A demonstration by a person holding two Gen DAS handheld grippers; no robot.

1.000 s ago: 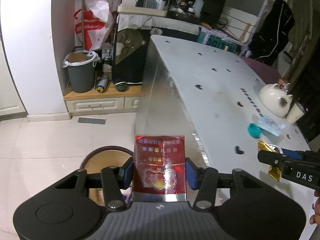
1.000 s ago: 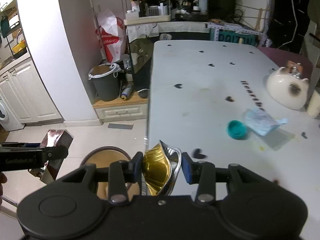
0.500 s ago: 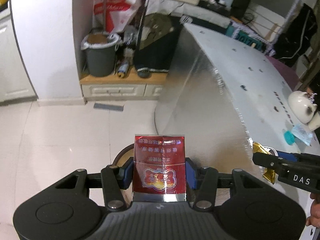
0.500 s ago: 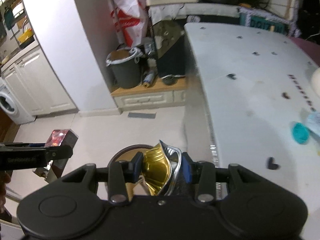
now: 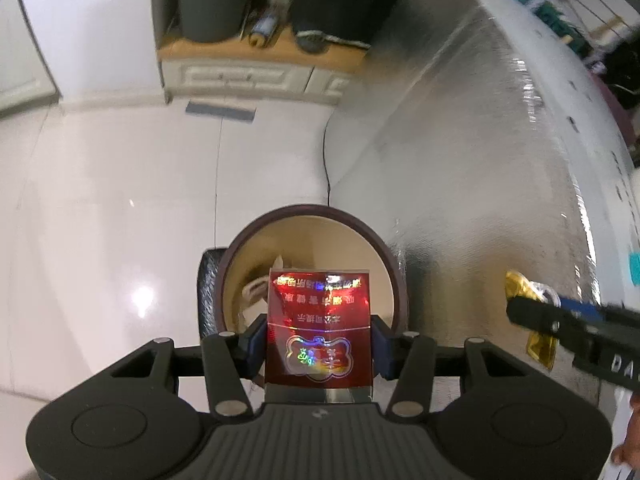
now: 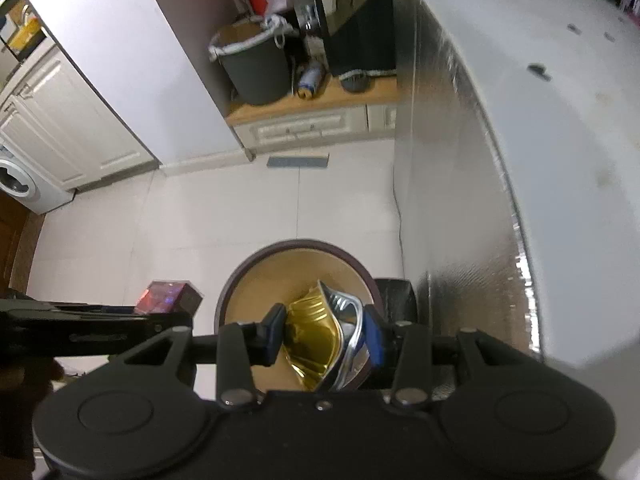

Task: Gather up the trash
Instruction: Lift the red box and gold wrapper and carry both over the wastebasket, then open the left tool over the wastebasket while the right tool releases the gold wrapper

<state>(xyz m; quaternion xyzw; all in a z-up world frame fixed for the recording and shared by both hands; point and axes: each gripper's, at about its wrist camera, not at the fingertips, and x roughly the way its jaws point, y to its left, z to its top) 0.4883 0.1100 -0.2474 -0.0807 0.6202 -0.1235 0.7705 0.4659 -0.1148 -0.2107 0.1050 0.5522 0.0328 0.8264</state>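
Observation:
My left gripper is shut on a shiny red cigarette pack and holds it above the open round bin on the floor. My right gripper is shut on a crushed gold can and holds it over the same bin. The pack also shows at the left in the right wrist view, and the can at the right in the left wrist view. Some paper lies inside the bin.
The white table with a silvery side panel stands right beside the bin. A grey bucket sits on a low wooden cabinet at the back. A washing machine is far left. White tiled floor surrounds the bin.
Both grippers have tilted down and moved left off the table, so the bin now lies straight under them. Each still holds its item.

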